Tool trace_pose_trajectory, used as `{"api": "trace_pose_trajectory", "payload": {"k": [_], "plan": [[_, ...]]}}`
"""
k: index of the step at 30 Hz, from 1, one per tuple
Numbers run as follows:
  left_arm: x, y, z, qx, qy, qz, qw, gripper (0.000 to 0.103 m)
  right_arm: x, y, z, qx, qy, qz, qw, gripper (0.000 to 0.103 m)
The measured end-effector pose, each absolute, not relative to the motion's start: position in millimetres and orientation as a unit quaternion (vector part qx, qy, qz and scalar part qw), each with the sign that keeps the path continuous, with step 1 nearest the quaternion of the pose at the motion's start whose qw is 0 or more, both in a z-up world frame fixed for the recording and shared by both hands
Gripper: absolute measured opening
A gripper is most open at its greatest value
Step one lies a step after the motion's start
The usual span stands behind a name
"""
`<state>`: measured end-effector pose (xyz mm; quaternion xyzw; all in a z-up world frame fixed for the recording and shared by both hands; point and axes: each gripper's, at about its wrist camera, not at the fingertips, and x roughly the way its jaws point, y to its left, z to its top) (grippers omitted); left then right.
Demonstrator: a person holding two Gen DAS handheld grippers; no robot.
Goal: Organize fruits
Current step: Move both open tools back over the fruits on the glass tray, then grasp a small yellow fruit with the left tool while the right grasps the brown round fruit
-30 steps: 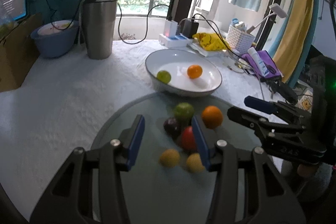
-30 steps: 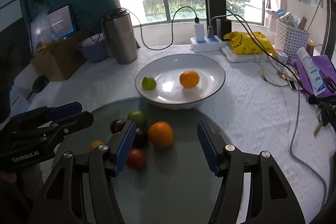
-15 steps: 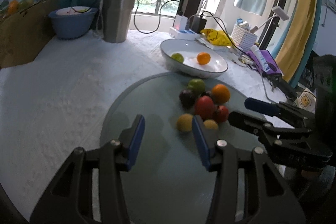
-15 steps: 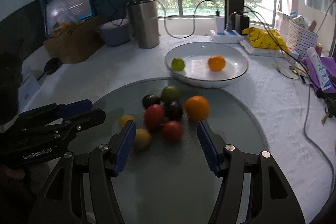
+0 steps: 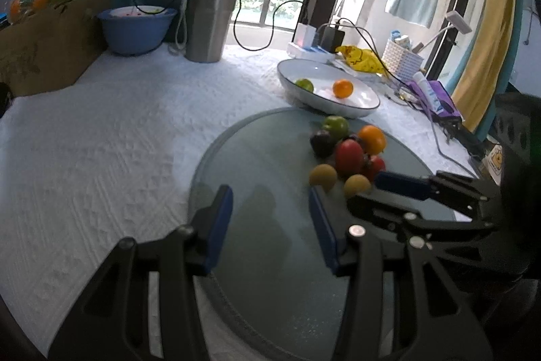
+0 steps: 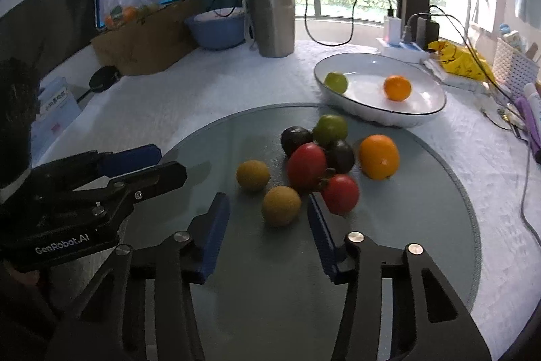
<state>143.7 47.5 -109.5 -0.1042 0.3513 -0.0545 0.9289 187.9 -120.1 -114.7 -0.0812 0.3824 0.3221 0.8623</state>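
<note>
A cluster of several fruits lies on a round glass disc [image 6: 422,242]: two yellow-brown fruits [image 6: 281,206], two red tomatoes [image 6: 307,165], two dark plums [image 6: 295,139], a green fruit [image 6: 330,129] and an orange [image 6: 378,156]. A white bowl [image 6: 422,117] behind holds a green lime [image 6: 336,81] and an orange [image 6: 397,87]. My right gripper [image 6: 268,225] is open and empty, just in front of the near yellow-brown fruit. My left gripper [image 5: 270,222] is open and empty over the disc [image 5: 257,164], left of the cluster [image 5: 348,154]; the bowl [image 5: 358,110] lies beyond.
A steel tumbler [image 6: 269,16], a blue basin [image 6: 216,29], a cardboard box [image 6: 142,43] with bagged fruit, a power strip with cables [image 6: 402,46], a yellow bag [image 6: 456,60] and a white basket [image 6: 514,66] stand along the back of the white tablecloth.
Both grippers have pulled back and left from the fruit cluster, so the fruits and bowl look farther right in both views. Both stay open and empty.
</note>
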Motion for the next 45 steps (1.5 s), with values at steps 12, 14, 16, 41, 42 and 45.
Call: {"api": "trace_pose_trajectory", "payload": {"k": [12, 14, 16, 41, 42, 45], "plan": [[154.7, 36.0, -109.8, -0.084, 0.364, -0.06, 0.926, 0.048, 200.7, -122.3, -122.1, -0.067, 0.408, 0.33, 0.848, 0.028], [158.1, 32.2, -109.0, -0.077, 0.367, -0.062, 0.925, 0.048, 199.8, -125.6, -119.2, -0.067, 0.402, 0.329, 0.852, 0.028], [161.4, 27.8, -107.9, -0.072, 0.369, -0.066, 0.924, 0.048, 199.4, -130.6, -115.8, -0.063, 0.399, 0.327, 0.854, 0.028], [197.3, -17.0, -119.3, -0.023, 0.425, -0.091, 0.9, 0.026, 220.2, -188.7, -98.5, -0.008, 0.367, 0.297, 0.881, 0.028], [197.1, -17.6, -118.3, -0.022, 0.424, -0.091, 0.901, 0.026, 220.8, -189.8, -98.2, -0.007, 0.367, 0.297, 0.882, 0.028], [197.5, -18.5, -112.7, -0.022, 0.418, -0.09, 0.904, 0.026, 222.6, -192.8, -96.0, -0.007, 0.365, 0.295, 0.883, 0.028]]}}
